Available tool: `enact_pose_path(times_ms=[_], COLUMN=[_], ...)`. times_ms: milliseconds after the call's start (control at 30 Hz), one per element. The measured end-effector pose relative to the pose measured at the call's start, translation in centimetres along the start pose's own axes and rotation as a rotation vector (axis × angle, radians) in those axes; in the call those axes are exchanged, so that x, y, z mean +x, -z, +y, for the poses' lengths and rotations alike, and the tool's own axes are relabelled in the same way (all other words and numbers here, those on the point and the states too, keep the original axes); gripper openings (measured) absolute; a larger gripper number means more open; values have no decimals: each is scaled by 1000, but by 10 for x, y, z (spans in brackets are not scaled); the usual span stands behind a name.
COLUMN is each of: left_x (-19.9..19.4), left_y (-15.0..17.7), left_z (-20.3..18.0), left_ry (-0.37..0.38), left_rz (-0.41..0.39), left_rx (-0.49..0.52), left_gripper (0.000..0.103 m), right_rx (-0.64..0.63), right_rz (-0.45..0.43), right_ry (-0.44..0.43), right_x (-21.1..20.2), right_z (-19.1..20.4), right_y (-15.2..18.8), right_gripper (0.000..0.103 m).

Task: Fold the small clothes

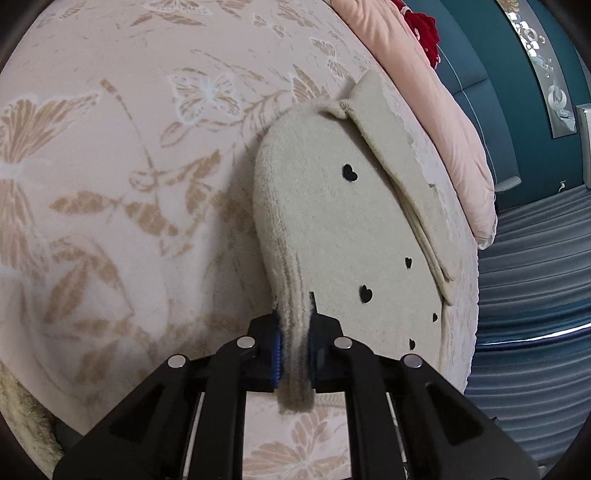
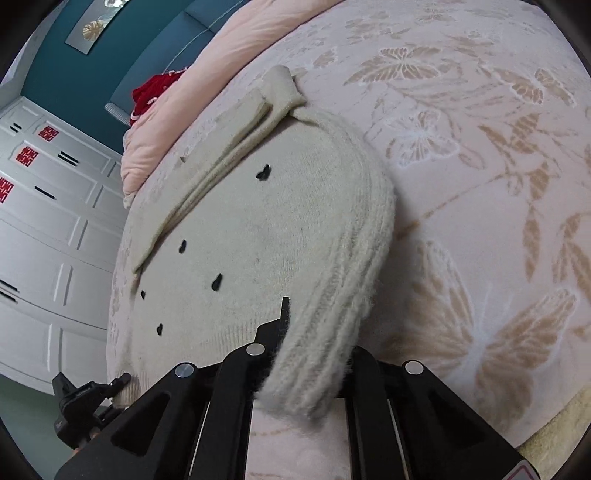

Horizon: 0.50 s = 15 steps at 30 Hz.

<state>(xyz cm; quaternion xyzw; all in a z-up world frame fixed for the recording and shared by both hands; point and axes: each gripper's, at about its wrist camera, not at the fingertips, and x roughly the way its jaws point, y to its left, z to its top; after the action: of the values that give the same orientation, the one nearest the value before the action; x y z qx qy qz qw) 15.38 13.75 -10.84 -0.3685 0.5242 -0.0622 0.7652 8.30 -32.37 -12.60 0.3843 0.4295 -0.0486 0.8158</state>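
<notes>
Both grippers clamped on hem of cream sweater (image 1: 332,221): left gripper (image 1: 295,325), right gripper (image 2: 314,332). Sweater lies on butterfly blanket (image 1: 129,147). We reckon: lift both evenly, keep hem taut, fold toward collar.

A bed (image 1: 110,184) spread with a pink butterfly-print blanket stands against a teal wall (image 2: 74,74); white panelled wardrobe doors (image 2: 48,221) bear red paper-cut decorations (image 2: 26,156).

Open butterfly-print bedspread (image 1: 110,184) left of the cream sweater (image 1: 332,206); pink quilt (image 1: 458,122) and red garment (image 1: 424,26) crowd the far edge.
</notes>
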Motion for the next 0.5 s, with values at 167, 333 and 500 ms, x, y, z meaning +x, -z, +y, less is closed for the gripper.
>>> enact_pose_path(times_ms=[167, 333, 500], left_x=[-38, -65, -77], left_y=[6, 36, 79], left_z=[0, 13, 41], left_ry=[34, 29, 3], left_rz=[-17, 20, 95], left_rx=[38, 65, 57], left_gripper=[7, 7, 7], right_rx=[-89, -109, -121], right_rz=[-28, -1, 77], right_ry=[-34, -23, 34], right_x=[-41, -78, -99], right_z=[12, -7, -44], right_y=[2, 28, 76], right_gripper=[6, 6, 6])
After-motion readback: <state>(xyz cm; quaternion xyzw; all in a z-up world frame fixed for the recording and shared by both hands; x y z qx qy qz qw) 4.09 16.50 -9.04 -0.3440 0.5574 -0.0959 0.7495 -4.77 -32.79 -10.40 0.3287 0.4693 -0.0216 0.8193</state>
